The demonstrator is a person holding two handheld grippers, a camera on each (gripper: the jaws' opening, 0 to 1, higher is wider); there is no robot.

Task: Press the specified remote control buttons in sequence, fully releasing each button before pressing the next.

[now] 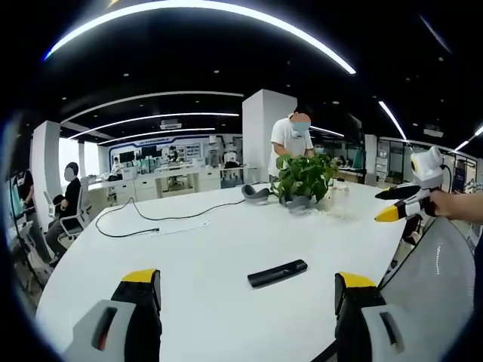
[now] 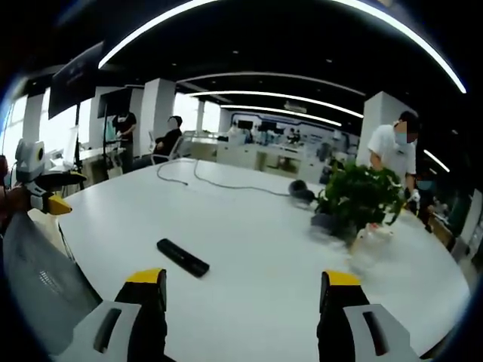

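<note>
A black remote control (image 1: 277, 273) lies flat on the white table (image 1: 204, 256), a short way ahead of my left gripper (image 1: 248, 283), whose jaws stand wide apart with nothing between them. My right gripper (image 1: 400, 204) comes in from the right, held by a hand above the table's edge. In the right gripper view the remote control (image 2: 182, 257) lies ahead and to the left of my right gripper (image 2: 240, 284), also open and empty. My left gripper (image 2: 47, 194) appears at the far left, in a hand.
A potted green plant (image 1: 305, 181) stands at the far side of the table, a grey headset (image 1: 256, 194) beside it. A black cable (image 1: 162, 217) trails across the far left. A mesh chair back (image 1: 438, 286) rises at the near right. People stand and sit beyond.
</note>
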